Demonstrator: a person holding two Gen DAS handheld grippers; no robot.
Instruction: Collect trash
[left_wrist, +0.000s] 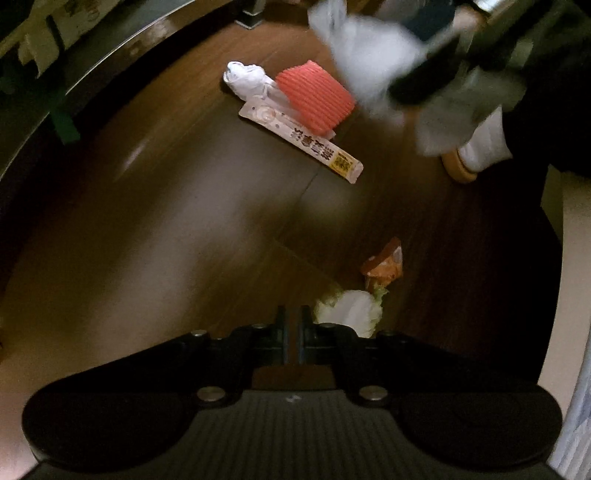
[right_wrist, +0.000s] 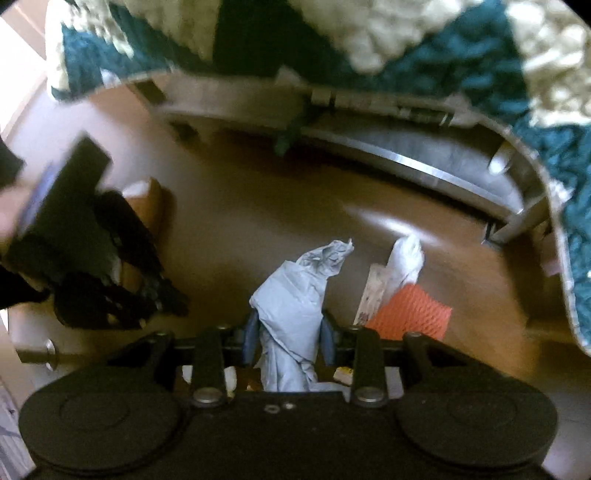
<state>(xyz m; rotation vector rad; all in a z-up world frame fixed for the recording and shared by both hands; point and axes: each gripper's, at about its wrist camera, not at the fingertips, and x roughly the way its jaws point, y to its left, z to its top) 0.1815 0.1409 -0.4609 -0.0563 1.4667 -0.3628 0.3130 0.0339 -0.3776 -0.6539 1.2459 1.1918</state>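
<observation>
Your right gripper (right_wrist: 288, 338) is clamped on a crumpled pale blue tissue (right_wrist: 291, 295), held up off the wooden floor (right_wrist: 240, 221); your left gripper (left_wrist: 293, 328) has its fingers pressed together with nothing between them. Take the red foam netting (left_wrist: 314, 98) as your mark; a white wad (left_wrist: 245, 77) and a long printed wrapper (left_wrist: 303, 142) lie touching it; an orange wrapper (left_wrist: 384, 264) and a white-green scrap (left_wrist: 351, 308) sit well apart from it, near your left gripper.

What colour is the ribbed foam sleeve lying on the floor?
Orange-red, with a ribbed pattern. The foam sleeve shows best in the left wrist view.
</observation>
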